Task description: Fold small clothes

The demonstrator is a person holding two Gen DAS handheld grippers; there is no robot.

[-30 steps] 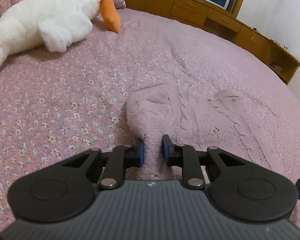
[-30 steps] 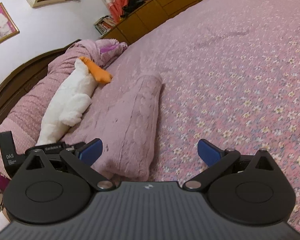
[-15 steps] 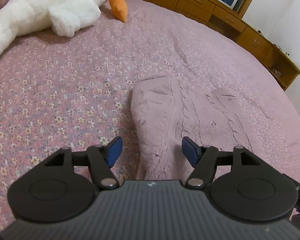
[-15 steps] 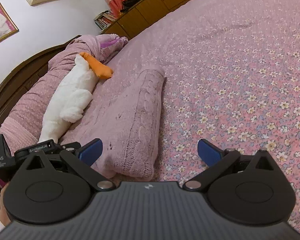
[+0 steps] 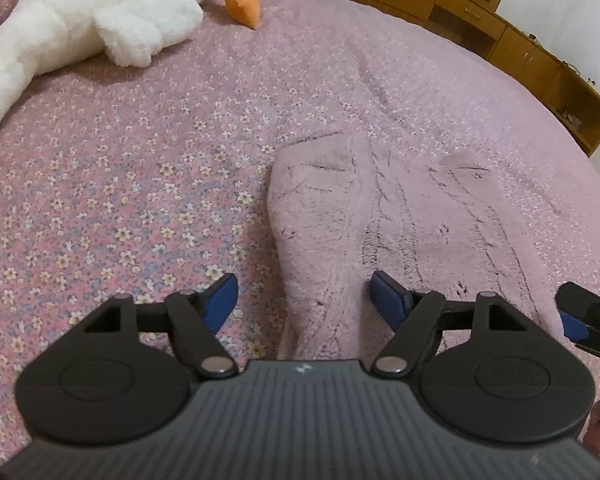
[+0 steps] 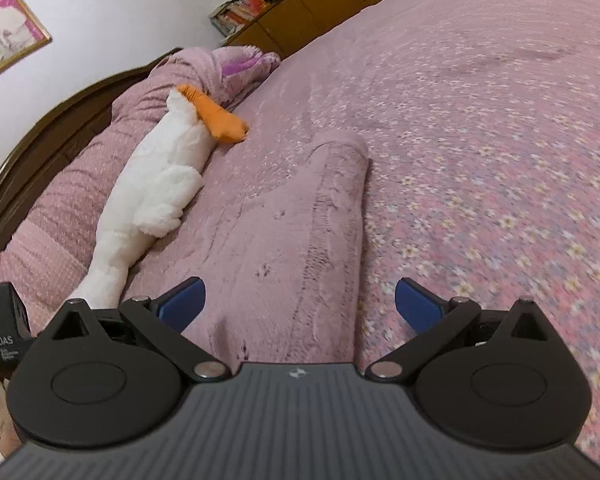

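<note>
Lay across a floral pink bedspread: a white plush goose with an orange beak — head toward a bunched purple blanket. Stood beyond: wooden drawers, a framed picture — wall-hung.

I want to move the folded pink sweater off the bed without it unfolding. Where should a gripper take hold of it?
Probably at the near end of the sweater, on its thick rolled edge, coming in low from the near side. The layers are stacked there, so one pinch could catch them all. Both the left gripper and right gripper are open.
</note>
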